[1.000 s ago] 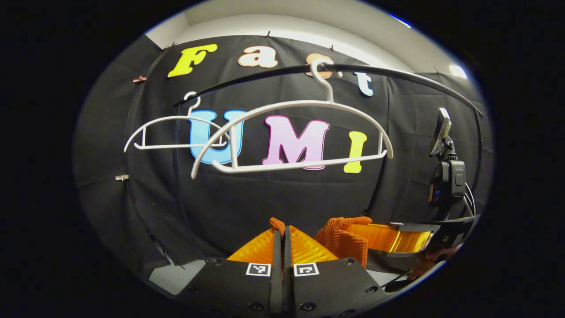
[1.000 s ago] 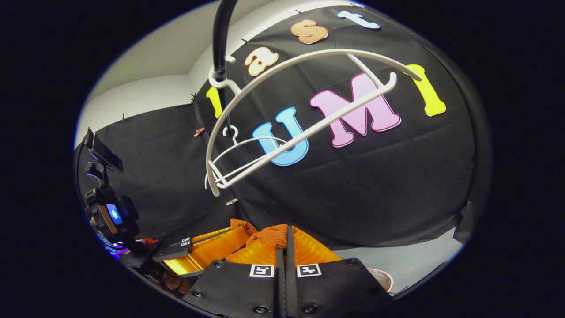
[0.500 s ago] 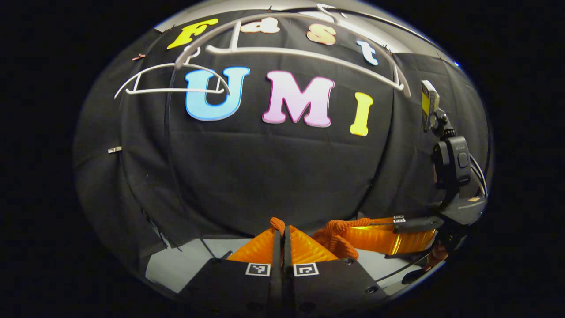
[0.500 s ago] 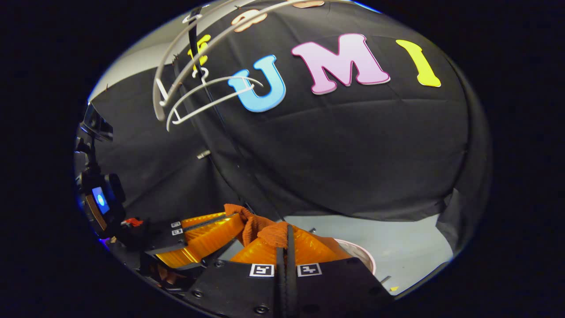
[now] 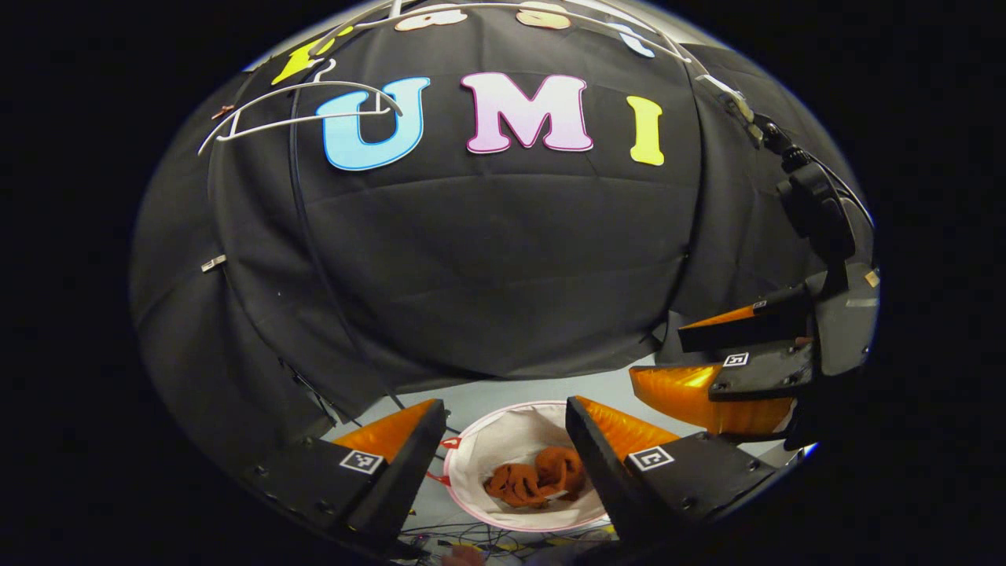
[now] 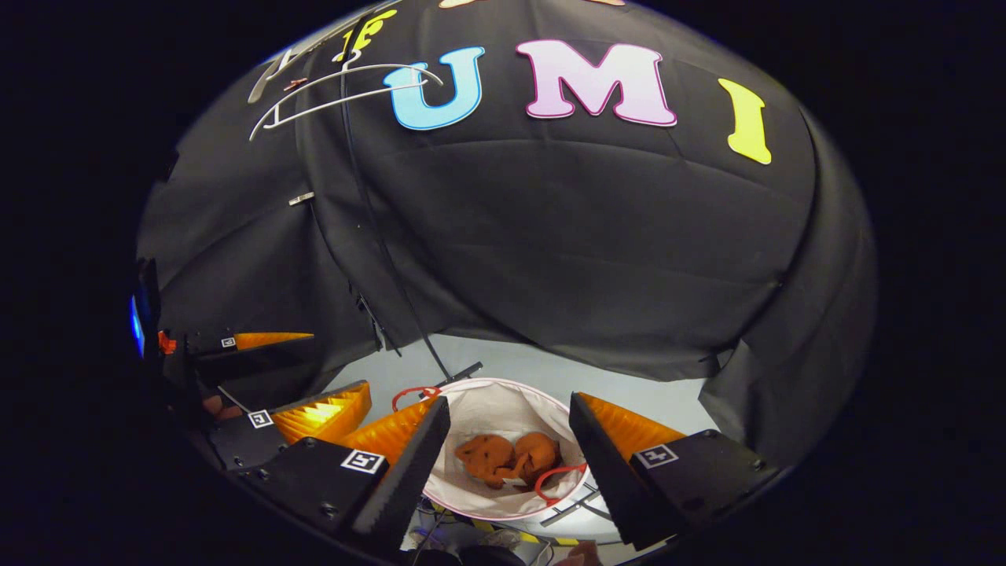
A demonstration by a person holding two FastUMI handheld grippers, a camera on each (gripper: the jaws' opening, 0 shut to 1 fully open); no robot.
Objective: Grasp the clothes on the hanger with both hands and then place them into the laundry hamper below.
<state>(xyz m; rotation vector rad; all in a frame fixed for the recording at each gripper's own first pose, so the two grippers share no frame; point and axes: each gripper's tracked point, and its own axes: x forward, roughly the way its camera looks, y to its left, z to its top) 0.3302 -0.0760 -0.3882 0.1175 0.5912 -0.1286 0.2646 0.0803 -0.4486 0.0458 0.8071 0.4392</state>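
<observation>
Jaws of both the left gripper (image 5: 503,452) and right gripper (image 6: 509,448) stand apart, empty, above the hamper (image 5: 479,440); orange clothes (image 5: 534,479) lie inside.

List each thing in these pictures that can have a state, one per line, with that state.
Left gripper: open, holding nothing, above the hamper.
Right gripper: open, holding nothing, above the hamper.
Orange garment: released, crumpled in the hamper's bottom.
Laundry hamper: upright on the floor, mouth open.
White hanger: bare, hanging up high.
</observation>
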